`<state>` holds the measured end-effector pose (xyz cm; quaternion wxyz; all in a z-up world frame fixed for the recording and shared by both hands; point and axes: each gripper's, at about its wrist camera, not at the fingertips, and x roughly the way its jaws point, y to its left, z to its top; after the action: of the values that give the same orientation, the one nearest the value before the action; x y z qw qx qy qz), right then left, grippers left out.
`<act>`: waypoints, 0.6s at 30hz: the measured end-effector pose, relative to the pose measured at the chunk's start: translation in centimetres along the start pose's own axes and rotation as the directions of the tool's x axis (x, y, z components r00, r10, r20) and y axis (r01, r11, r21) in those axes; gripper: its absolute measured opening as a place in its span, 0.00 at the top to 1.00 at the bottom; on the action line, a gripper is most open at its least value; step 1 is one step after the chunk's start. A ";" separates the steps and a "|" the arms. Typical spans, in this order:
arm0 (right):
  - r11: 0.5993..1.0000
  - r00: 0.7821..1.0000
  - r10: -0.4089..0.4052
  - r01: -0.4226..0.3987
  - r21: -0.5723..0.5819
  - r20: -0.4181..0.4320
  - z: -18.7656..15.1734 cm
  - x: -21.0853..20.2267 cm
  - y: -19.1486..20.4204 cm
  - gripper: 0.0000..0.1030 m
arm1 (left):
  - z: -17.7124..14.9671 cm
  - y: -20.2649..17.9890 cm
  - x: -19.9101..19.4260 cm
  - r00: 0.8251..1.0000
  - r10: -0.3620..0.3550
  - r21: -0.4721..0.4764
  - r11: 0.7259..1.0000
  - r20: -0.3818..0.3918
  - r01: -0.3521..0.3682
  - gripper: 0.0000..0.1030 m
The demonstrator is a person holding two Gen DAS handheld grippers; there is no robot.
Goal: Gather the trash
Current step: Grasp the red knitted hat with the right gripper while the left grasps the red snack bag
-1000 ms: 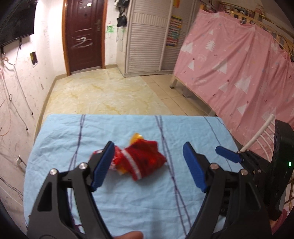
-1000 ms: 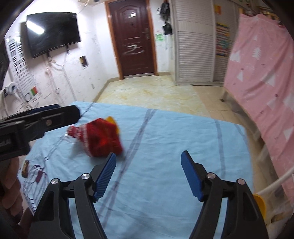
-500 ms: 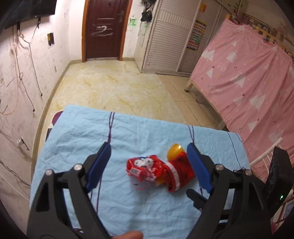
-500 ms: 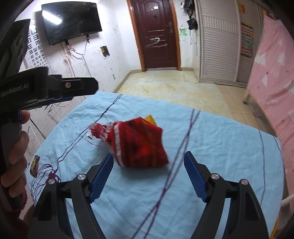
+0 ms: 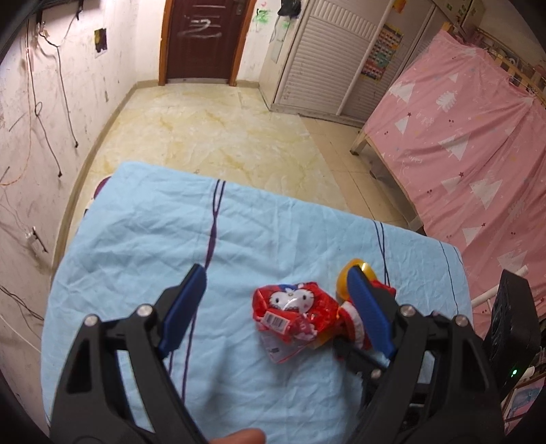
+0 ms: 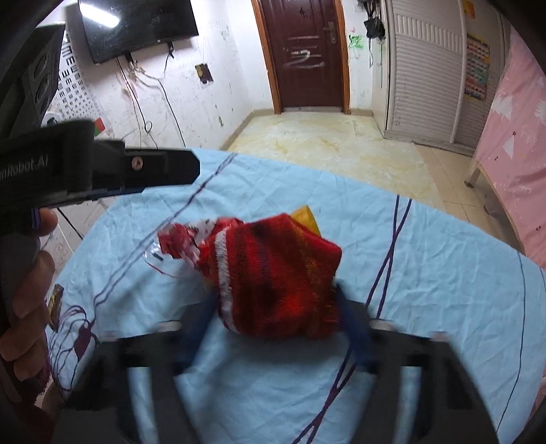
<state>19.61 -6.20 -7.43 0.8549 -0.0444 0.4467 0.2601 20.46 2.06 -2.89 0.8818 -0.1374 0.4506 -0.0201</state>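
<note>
A red snack wrapper (image 5: 295, 309) with a cartoon face and barcode lies on the light blue cloth (image 5: 143, 239). Beside it is a red knitted sock with a white band (image 6: 276, 276) and a yellow piece (image 5: 343, 278) behind it. My left gripper (image 5: 276, 310) is open above the cloth, the wrapper between its fingers nearer the right one. My right gripper (image 6: 273, 328) is blurred; its blue fingers stand on either side of the sock, close to it. The wrapper (image 6: 181, 240) also shows left of the sock in the right wrist view.
The cloth-covered table ends at a tiled floor (image 5: 211, 133). A pink-draped bed frame (image 5: 471, 143) stands to the right, a door (image 6: 303, 51) and louvred cupboard (image 5: 324, 58) at the back, a TV (image 6: 136, 27) on the left wall.
My right gripper has moved forward until its fingers flank the sock, and they stand closer together. My left gripper has shifted left, so the wrapper now sits nearer its right finger.
</note>
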 end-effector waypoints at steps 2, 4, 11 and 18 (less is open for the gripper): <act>1.000 1.000 -0.007 0.007 0.003 0.003 -0.2 -0.1 0.1 0.71 | -0.1 0.0 0.3 1.000 0.000 -0.002 1.000 -0.009 0.000 0.22; 1.000 1.000 -0.006 0.005 0.019 0.016 -0.4 -0.6 -0.3 0.74 | -0.2 0.0 0.7 1.000 -0.002 -0.001 1.000 -0.023 0.002 0.22; 0.996 0.998 -0.013 0.008 0.085 0.056 -0.9 -2.7 -2.7 0.75 | -0.8 -1.0 2.1 0.997 -0.018 0.023 1.000 -0.070 0.020 0.22; 0.991 0.996 -0.032 0.021 0.134 0.079 -1.7 -4.2 -4.8 0.75 | -1.5 -1.8 3.8 0.992 -0.002 0.029 1.000 -0.124 0.005 0.27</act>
<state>18.69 -12.52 -5.94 0.8767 0.0174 0.4275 0.2200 21.68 -0.60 -6.31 0.8539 -0.1235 0.5042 -0.0368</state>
